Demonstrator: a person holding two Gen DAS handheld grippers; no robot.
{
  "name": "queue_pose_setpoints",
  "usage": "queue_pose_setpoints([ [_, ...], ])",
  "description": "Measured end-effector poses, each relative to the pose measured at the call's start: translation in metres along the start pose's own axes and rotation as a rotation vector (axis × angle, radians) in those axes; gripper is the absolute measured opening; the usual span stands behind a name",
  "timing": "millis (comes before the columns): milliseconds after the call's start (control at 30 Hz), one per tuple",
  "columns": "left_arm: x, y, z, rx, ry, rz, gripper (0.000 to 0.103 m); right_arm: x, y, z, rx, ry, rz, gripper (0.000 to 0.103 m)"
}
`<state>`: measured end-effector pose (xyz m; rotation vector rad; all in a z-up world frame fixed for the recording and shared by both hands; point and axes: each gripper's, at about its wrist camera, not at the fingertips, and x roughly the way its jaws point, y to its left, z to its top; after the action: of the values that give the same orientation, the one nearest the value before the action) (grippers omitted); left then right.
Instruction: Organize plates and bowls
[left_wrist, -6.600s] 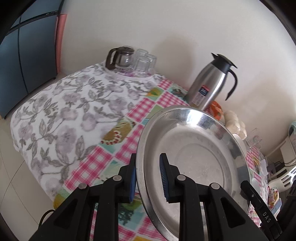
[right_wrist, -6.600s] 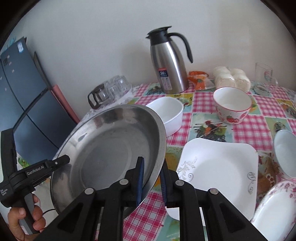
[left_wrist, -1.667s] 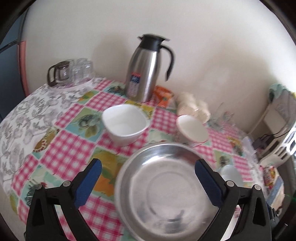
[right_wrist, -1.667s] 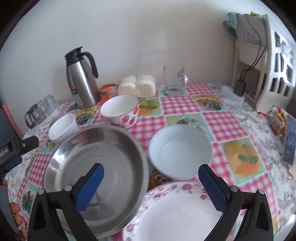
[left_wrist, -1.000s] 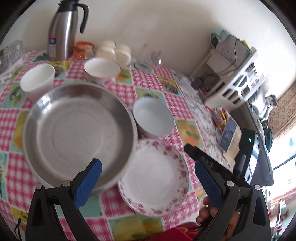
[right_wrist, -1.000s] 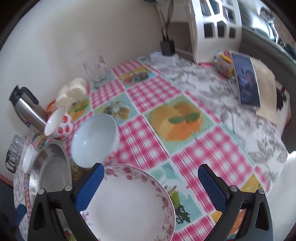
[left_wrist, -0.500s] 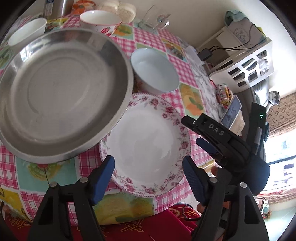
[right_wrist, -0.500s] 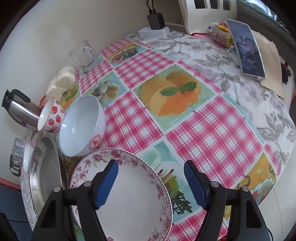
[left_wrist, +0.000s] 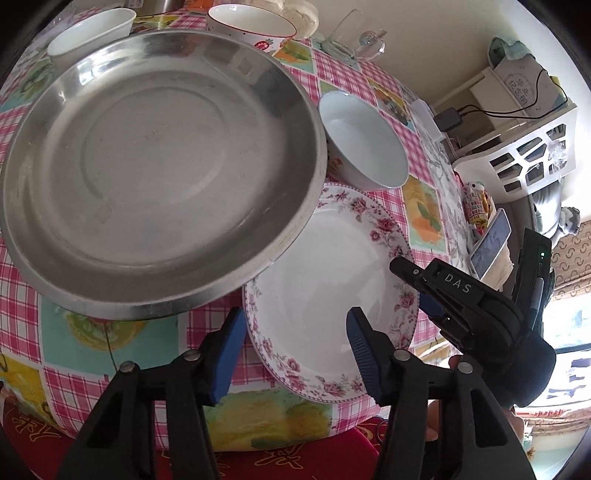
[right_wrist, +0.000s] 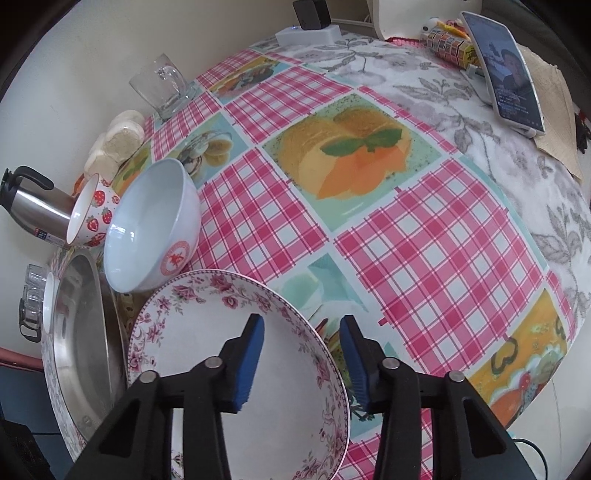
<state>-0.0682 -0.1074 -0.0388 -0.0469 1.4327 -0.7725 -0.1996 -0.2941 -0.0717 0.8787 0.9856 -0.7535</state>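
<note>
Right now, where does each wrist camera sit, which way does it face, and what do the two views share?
Left wrist: on the left gripper, facing steeply down at the floral plate's near-left rim; both fingers show, and the right gripper opposite.
Right wrist: on the right gripper, facing down over the floral plate's right rim; only its fingers show.
Shared: floral plate, steel pan, pale blue bowl.
</note>
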Motion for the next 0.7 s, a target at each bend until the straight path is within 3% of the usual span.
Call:
queue_pose_setpoints([
  [133, 0.003, 0.003, 0.001, -0.012, -0.005, 0.012, 0.052, 0.005, 0.002, 0.0, -0.003, 0.009, 0.002, 0.042],
  [400, 0.02, 0.009, -0.001, -0.017, 0.021, 0.076, 0.025, 0.006, 0.003, 0.0, -0.014, 0.002, -0.007, 0.04],
  [700, 0.029, 0.016, -0.001, -0.036, 0.024, 0.095, 0.014, 0.007, 0.002, 0.001, -0.042, -0.018, 0.011, 0.035],
])
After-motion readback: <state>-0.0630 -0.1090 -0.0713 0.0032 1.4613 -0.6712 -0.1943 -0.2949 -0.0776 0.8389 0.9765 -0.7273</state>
